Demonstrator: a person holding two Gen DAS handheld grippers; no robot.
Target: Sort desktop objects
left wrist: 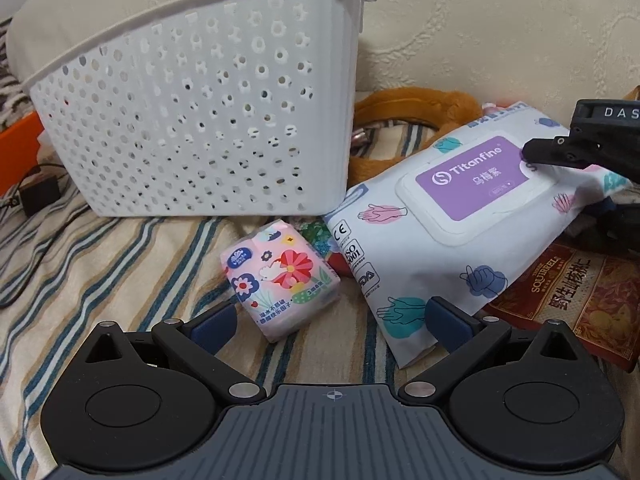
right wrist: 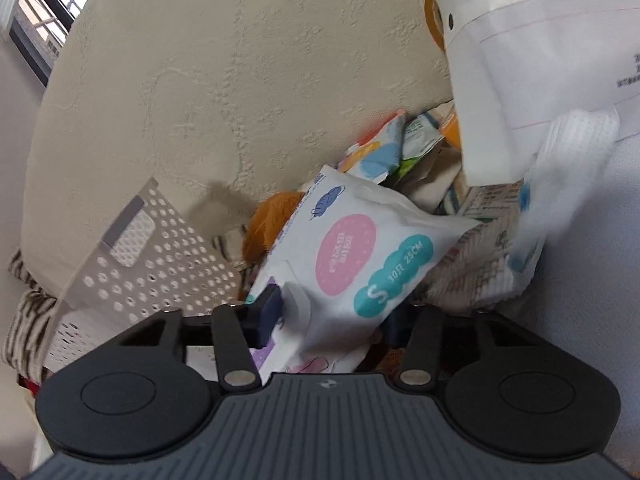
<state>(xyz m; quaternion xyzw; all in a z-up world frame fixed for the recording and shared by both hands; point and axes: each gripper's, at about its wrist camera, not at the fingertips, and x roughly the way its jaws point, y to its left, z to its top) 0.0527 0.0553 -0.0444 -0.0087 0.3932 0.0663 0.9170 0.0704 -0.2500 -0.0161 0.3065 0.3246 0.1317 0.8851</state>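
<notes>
One wipes pack (right wrist: 360,264) clamped between right tool (right wrist: 332,316) pads; left tool (left wrist: 328,320) wide.

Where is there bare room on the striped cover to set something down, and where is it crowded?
Bare striped cover lies left of the small tissue pack, in front of the white basket; a cable crosses its left edge. Right of the tissue pack it is crowded: the wipes pack, with the right gripper closed on it, overlaps a red snack bag.

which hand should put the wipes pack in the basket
Right, probably: the right gripper already has its fingers around the wipes pack. The left gripper is open, on nothing, facing the basket.
</notes>
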